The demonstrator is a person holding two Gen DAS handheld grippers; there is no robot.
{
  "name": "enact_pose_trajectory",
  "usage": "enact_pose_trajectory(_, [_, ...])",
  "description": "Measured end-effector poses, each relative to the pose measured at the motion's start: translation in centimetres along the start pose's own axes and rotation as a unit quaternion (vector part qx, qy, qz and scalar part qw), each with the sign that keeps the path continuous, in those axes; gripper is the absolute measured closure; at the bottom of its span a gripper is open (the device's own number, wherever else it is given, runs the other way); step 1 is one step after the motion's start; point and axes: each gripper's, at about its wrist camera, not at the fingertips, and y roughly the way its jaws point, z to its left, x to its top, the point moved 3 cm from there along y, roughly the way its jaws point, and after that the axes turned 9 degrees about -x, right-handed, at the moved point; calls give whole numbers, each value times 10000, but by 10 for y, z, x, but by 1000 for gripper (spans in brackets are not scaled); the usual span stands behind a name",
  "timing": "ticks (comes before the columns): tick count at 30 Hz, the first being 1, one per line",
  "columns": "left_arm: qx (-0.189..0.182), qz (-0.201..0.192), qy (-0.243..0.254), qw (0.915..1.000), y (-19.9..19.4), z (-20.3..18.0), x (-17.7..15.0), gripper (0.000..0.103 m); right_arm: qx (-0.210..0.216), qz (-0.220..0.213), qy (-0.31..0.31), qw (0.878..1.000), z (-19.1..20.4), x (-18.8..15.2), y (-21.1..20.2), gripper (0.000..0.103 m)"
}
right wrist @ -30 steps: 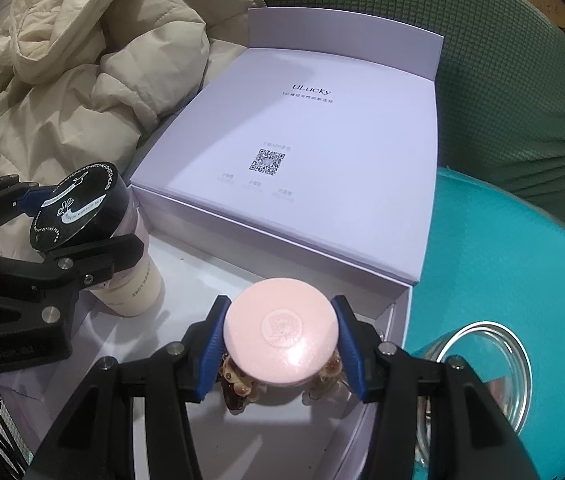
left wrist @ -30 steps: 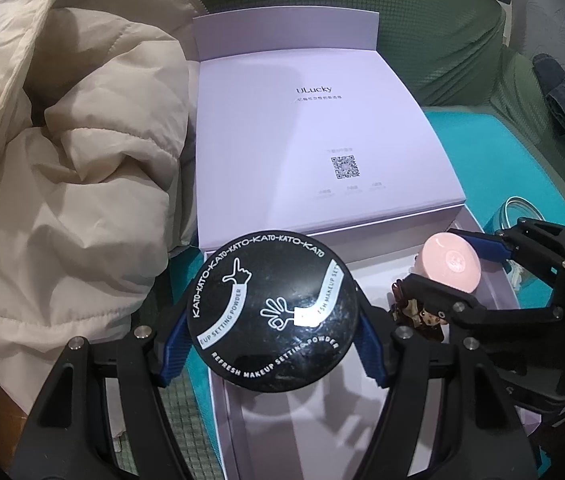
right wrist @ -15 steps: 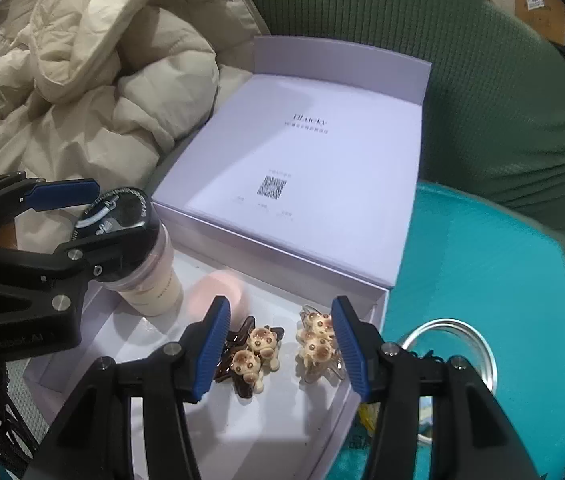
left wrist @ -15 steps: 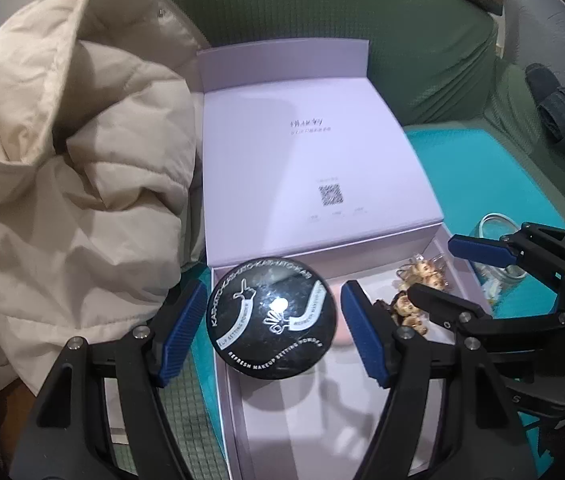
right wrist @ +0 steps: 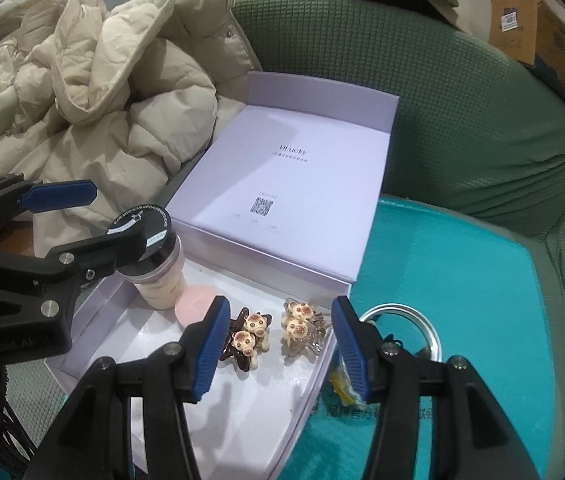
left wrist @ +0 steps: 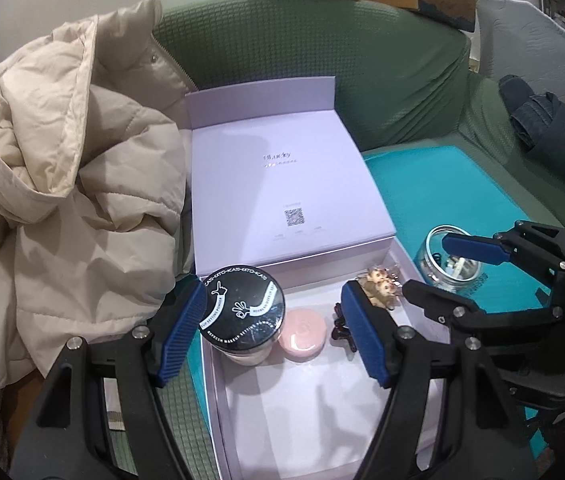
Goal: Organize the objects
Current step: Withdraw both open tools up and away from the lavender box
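A second ago my left gripper (left wrist: 274,338) clamped the powder jar (left wrist: 242,312) and my right gripper (right wrist: 280,346) the pink compact (left wrist: 303,333); now both sets of fingers are spread wide and empty, lifted clear. Jar and compact stand side by side in the lilac box (left wrist: 322,412), near the hair clips (right wrist: 274,330) – two more items stowed

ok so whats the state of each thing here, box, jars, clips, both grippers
lavender box: open, lid folded back flat
powder jar: upright in the box, black cap on
pink compact: closed, flat in the box beside the powder jar
dark bear clip: lying in the box
clear bear clip: lying in the box
glass jar: outside the box, no lid
left gripper: open, empty
right gripper: open, empty
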Motion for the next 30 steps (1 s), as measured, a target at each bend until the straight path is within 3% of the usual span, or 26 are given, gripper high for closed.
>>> enact_pose_trajectory(9, [61, -298, 102, 9995, -35, -15, 4, 17, -54, -262, 98, 9996, -10, 1, -33, 36])
enact_pose_trajectory(13, [53, -376, 153, 9992, -46, -22, 3, 14, -103, -324, 161, 9993, -15, -2, -46, 30])
enact_pose_trajectory(30, [-60, -590, 277, 9979, -92, -61, -12, 8, -147, -499, 190, 9985, -30, -27, -95, 29])
